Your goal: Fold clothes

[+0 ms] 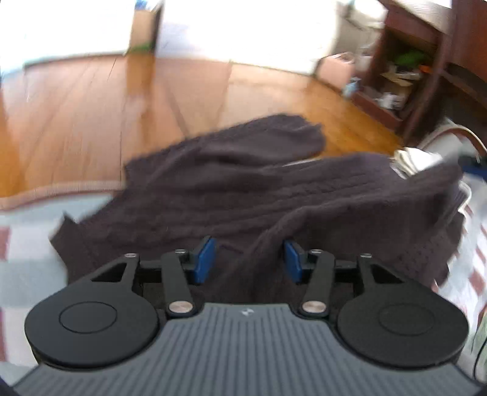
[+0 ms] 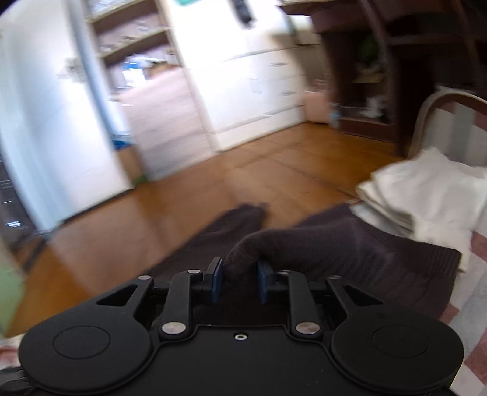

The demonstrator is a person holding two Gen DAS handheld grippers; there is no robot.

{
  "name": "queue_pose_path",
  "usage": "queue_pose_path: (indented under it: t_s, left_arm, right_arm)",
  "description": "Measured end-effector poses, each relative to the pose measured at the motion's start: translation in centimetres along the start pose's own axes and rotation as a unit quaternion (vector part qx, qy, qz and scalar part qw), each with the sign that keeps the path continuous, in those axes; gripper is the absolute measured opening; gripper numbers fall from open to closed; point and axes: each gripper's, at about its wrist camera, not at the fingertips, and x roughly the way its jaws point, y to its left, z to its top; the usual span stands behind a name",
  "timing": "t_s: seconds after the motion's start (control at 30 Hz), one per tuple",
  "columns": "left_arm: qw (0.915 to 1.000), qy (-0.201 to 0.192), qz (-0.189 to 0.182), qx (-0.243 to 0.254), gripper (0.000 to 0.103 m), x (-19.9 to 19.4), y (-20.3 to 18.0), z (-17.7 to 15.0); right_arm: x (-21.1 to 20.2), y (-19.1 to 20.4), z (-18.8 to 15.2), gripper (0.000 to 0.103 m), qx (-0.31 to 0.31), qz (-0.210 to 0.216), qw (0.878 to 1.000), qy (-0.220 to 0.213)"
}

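The dark sweater (image 1: pixel 243 189) lies spread on a striped blanket (image 1: pixel 27 274), hanging toward the wood floor (image 1: pixel 91 121). The left claw (image 1: pixel 249 259) is open over it. The right claw (image 2: pixel 239 281) has a sweater fold between its pads; I cannot tell if it squeezes.

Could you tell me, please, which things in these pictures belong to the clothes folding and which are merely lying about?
Belongs to the job:
dark knitted sweater
left gripper, open over a fold of it
right gripper, a bunch of knit between its pads

Lying about:
stack of white cloths
dark wooden shelf unit
cardboard box
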Motion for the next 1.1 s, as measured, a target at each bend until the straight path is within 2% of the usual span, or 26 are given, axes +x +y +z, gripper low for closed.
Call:
queue_pose_path:
  t_s: [0.03, 0.1, 0.13, 0.2, 0.27, 0.33, 0.47, 0.5, 0.53, 0.6, 0.67, 0.73, 0.77, 0.8, 0.83, 0.87, 0.9, 0.93, 1.0, 1.1]
  left_arm:
    - [0.9998, 0.005, 0.003, -0.020, 0.048, 0.3, 0.7, -0.6]
    - [0.9981, 0.013, 0.009, -0.059, 0.048, -0.1, 2.4, -2.1]
    - [0.9964, 0.024, 0.011, -0.081, 0.049, -0.5, 3.3, -2.7]
    - [0.9916, 0.035, -0.004, -0.125, 0.049, -1.3, 5.4, -3.3]
    - [0.9843, 0.034, -0.026, -0.171, 0.049, -2.1, 7.3, -3.5]
    - [0.9764, 0.028, -0.033, -0.212, 0.049, -3.2, 8.8, -4.1]
    - [0.9715, 0.013, -0.024, -0.235, 0.049, -4.4, 9.8, -4.9]
    - [0.9710, 0.011, -0.019, -0.238, 0.049, -4.5, 10.0, -4.9]
    - [0.9708, 0.004, -0.015, -0.239, 0.049, -4.6, 10.1, -4.9]
    - [0.9702, -0.008, -0.004, -0.242, 0.054, -4.6, 10.5, -4.7]
    - [0.9682, -0.019, 0.002, -0.250, 0.060, -4.4, 10.9, -4.5]
    - [0.9666, -0.020, 0.004, -0.255, 0.060, -4.3, 11.4, -4.5]
    - [0.9654, -0.021, 0.004, -0.260, 0.060, -4.2, 11.7, -4.5]
    - [0.9641, -0.024, 0.002, -0.265, 0.060, -4.3, 11.9, -4.5]
    - [0.9627, -0.027, 0.000, -0.269, 0.060, -4.3, 12.1, -4.5]
    - [0.9616, -0.032, -0.001, -0.272, 0.060, -4.5, 12.2, -4.5]
    - [0.9610, -0.036, -0.003, -0.274, 0.060, -4.7, 12.4, -4.5]
    - [0.9605, -0.041, -0.006, -0.275, 0.060, -4.9, 12.4, -4.5]
    - [0.9603, -0.044, -0.017, -0.275, 0.060, -5.0, 12.5, -4.4]
    - [0.9629, -0.027, -0.047, -0.264, 0.060, -4.3, 11.9, -4.2]
  right_arm:
    - [0.7, -0.1, -0.2, 0.033, 0.000, -0.004, 1.000, 0.012]
    - [1.2, 0.1, -0.8, 0.033, -0.013, 0.021, 0.999, 0.040]
    - [1.3, 0.4, -1.2, 0.036, -0.030, 0.045, 0.997, 0.056]
    - [1.1, 1.5, -2.5, 0.039, -0.086, 0.118, 0.985, 0.097]
    - [1.4, 2.5, -4.3, 0.040, -0.128, 0.179, 0.966, 0.139]
    - [1.8, 3.9, -6.3, 0.040, -0.160, 0.225, 0.945, 0.178]
    - [2.1, 8.1, -10.1, 0.041, -0.244, 0.303, 0.891, 0.233]
    - [2.1, 9.2, -10.9, 0.045, -0.267, 0.318, 0.878, 0.239]
    - [2.2, 10.2, -11.8, 0.053, -0.288, 0.328, 0.867, 0.241]
    - [3.1, 11.9, -13.1, 0.062, -0.316, 0.335, 0.855, 0.238]
    - [4.6, 13.3, -14.3, 0.068, -0.333, 0.322, 0.855, 0.232]
    - [6.2, 14.2, -15.4, 0.068, -0.341, 0.302, 0.857, 0.240]
    - [6.9, 14.5, -15.8, 0.068, -0.345, 0.301, 0.854, 0.247]
    - [7.2, 14.6, -16.1, 0.065, -0.346, 0.312, 0.847, 0.257]
    - [7.1, 14.7, -16.5, 0.045, -0.345, 0.333, 0.835, 0.271]
    - [6.8, 14.7, -16.8, 0.030, -0.345, 0.352, 0.823, 0.282]
    - [6.3, 14.5, -17.1, 0.023, -0.348, 0.363, 0.814, 0.290]
    - [5.7, 14.1, -17.2, 0.023, -0.351, 0.373, 0.808, 0.292]
    - [5.0, 12.5, -17.4, 0.022, -0.338, 0.380, 0.809, 0.296]
    - [4.6, 10.4, -17.8, 0.022, -0.316, 0.384, 0.808, 0.318]
